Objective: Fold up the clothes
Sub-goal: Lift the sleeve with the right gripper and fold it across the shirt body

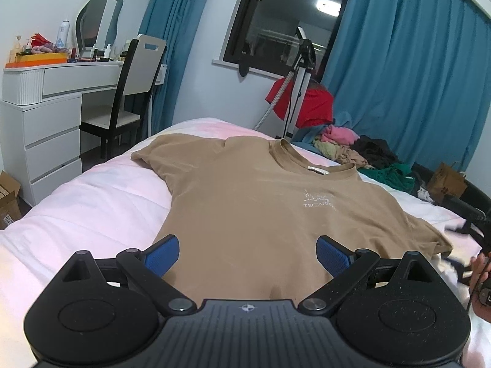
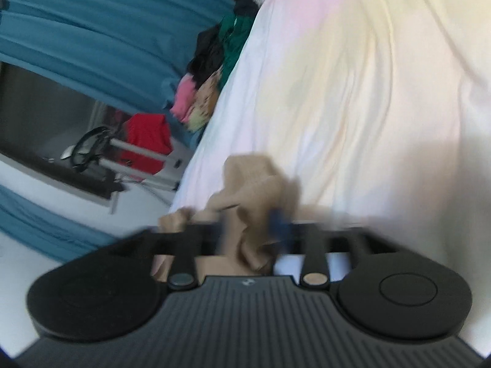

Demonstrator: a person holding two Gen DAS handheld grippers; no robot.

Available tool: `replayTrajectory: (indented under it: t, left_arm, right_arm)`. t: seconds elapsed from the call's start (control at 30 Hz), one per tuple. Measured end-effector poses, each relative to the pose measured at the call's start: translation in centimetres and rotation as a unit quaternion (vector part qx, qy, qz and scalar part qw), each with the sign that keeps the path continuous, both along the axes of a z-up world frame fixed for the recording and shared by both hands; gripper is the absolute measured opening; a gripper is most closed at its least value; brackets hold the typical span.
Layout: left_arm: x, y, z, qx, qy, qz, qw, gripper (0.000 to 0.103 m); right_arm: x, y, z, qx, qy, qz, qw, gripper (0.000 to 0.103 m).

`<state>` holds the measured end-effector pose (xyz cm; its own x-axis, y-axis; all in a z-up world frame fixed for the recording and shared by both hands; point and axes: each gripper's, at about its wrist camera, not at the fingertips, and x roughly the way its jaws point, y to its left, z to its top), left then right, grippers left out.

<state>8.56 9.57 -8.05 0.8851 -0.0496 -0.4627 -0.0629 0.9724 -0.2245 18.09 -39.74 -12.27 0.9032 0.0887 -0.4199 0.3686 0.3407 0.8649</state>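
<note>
A tan T-shirt (image 1: 254,202) lies spread flat, front up, on the bed (image 1: 101,196), collar toward the window. My left gripper (image 1: 248,253) is open above the shirt's lower hem, blue pads wide apart and empty. In the blurred right wrist view my right gripper (image 2: 254,230) is shut on a bunched piece of the tan T-shirt (image 2: 248,184), lifted off the pale bedcover (image 2: 353,92). The right gripper's body shows at the far right edge of the left wrist view (image 1: 478,230), beside the shirt's right sleeve.
A pile of mixed clothes (image 1: 362,150) lies at the bed's far right corner, also in the right wrist view (image 2: 211,73). A garment steamer stand with a red garment (image 1: 300,98) stands by the window. A white dresser (image 1: 52,116) and chair (image 1: 132,92) are left.
</note>
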Motion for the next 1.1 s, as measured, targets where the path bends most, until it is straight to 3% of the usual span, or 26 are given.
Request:
replayTrajectory:
  t: [0.03, 0.23, 0.5, 0.63, 0.67, 0.7, 0.77, 0.8, 0.87, 0.97, 1.1]
  left_arm:
    - [0.0, 0.0, 0.0, 0.0, 0.0, 0.0, 1.0, 0.097]
    - [0.1, 0.1, -0.1, -0.004, 0.004, 0.001, 1.0, 0.097]
    - [0.6, 0.2, -0.6, -0.005, 0.009, -0.012, 0.9999, 0.097]
    - [1.1, 0.1, -1.0, -0.011, 0.011, -0.023, 0.9996, 0.097]
    - [1.3, 0.1, -1.0, -0.014, 0.012, -0.027, 0.9994, 0.097]
    - [1.6, 0.1, -1.1, -0.026, 0.014, -0.037, 0.9989, 0.098]
    - [2.4, 0.7, -1.6, -0.082, 0.025, -0.065, 0.9942, 0.098]
    - [2.7, 0.9, -1.8, -0.104, 0.025, -0.075, 0.9914, 0.098]
    - [3.0, 0.8, -1.9, -0.102, 0.021, -0.084, 0.991, 0.098]
    - [3.1, 0.0, -1.9, -0.071, 0.017, -0.092, 0.9931, 0.098]
    - [2.8, 0.4, -1.8, -0.087, 0.021, -0.094, 0.9916, 0.098]
  right_arm:
    - [0.0, 0.2, -0.2, 0.01, -0.008, 0.002, 1.0, 0.085]
    - [0.8, 1.9, -1.7, 0.01, -0.002, 0.032, 0.999, 0.086]
    - [4.5, 1.2, -2.8, -0.05, -0.092, 0.048, 0.993, 0.085]
    - [7.4, 1.4, -2.8, -0.099, -0.102, 0.041, 0.989, 0.082]
    - [8.0, 1.5, -2.7, -0.11, -0.102, 0.036, 0.988, 0.079]
    - [8.7, 1.4, -2.7, -0.116, -0.097, 0.032, 0.988, 0.068]
    - [9.9, 0.6, -2.7, -0.112, -0.074, 0.031, 0.99, 0.055]
    - [10.6, 0.2, -2.7, -0.11, -0.062, 0.031, 0.991, 0.036]
    - [11.8, -0.5, -2.7, -0.109, -0.04, 0.032, 0.993, 0.015]
    - [12.2, -0.3, -1.0, -0.174, -0.039, 0.051, 0.983, 0.01]
    - [11.1, -1.4, 2.1, -0.224, -0.036, 0.018, 0.974, 0.009]
